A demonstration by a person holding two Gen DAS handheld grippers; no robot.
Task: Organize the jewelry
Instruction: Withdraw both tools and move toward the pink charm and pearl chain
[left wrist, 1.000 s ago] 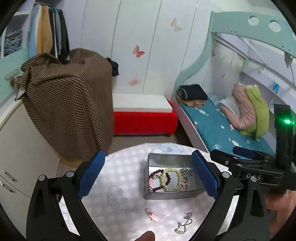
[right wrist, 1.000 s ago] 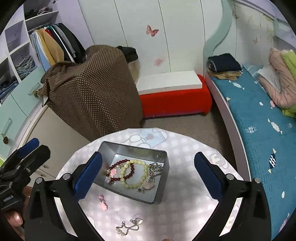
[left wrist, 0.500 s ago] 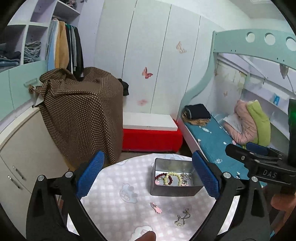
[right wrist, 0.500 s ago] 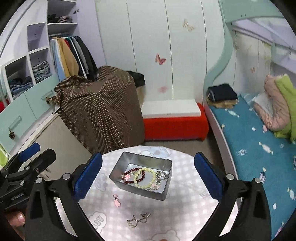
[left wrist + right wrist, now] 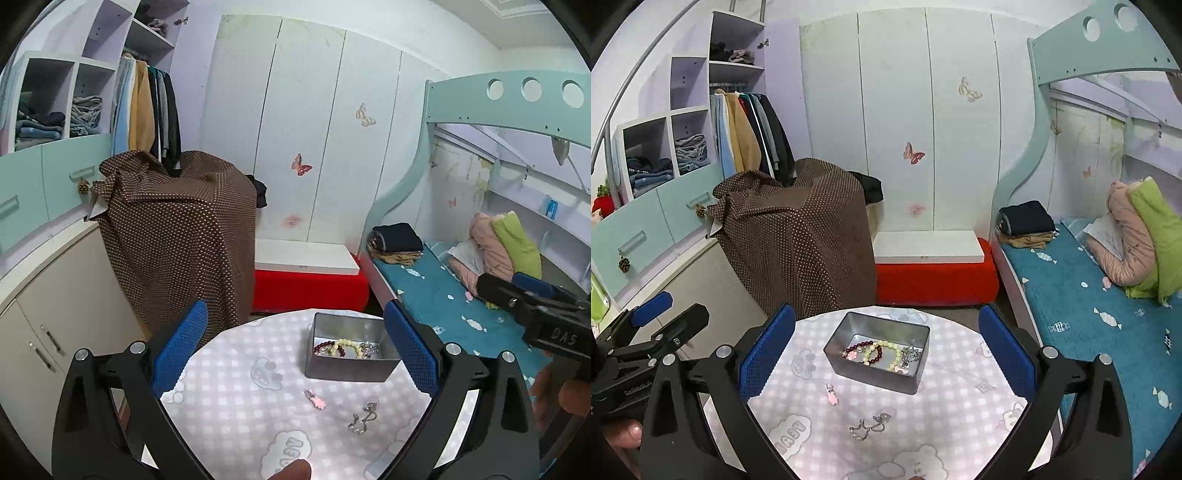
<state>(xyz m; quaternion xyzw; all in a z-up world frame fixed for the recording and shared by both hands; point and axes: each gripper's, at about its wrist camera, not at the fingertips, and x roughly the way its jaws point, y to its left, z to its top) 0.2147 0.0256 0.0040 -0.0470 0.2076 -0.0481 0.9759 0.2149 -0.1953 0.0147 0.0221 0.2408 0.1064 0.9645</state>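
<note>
A grey metal box [image 5: 349, 365] [image 5: 877, 374] stands on a round table and holds a dark red bead bracelet [image 5: 866, 350], a pale yellow bead bracelet [image 5: 890, 352] and silver pieces. A pink charm [image 5: 316, 399] [image 5: 832, 394] and a silver chain with a heart [image 5: 364, 417] [image 5: 870, 424] lie on the cloth in front of the box. My left gripper [image 5: 295, 354] and right gripper [image 5: 886, 354] are both open, empty and held high above the table. The right gripper's body shows at the right of the left view [image 5: 532, 314].
The table wears a pink checked cloth [image 5: 236, 413] [image 5: 953, 417]. A piece of furniture draped in brown dotted cloth [image 5: 177, 236] stands behind it at the left, a red bench [image 5: 310, 284] behind it, and a bed with a teal cover [image 5: 1082, 306] at the right.
Both grippers have risen and pulled back from the table. The box and loose jewelry look smaller and farther away. Nothing on the table has moved.
</note>
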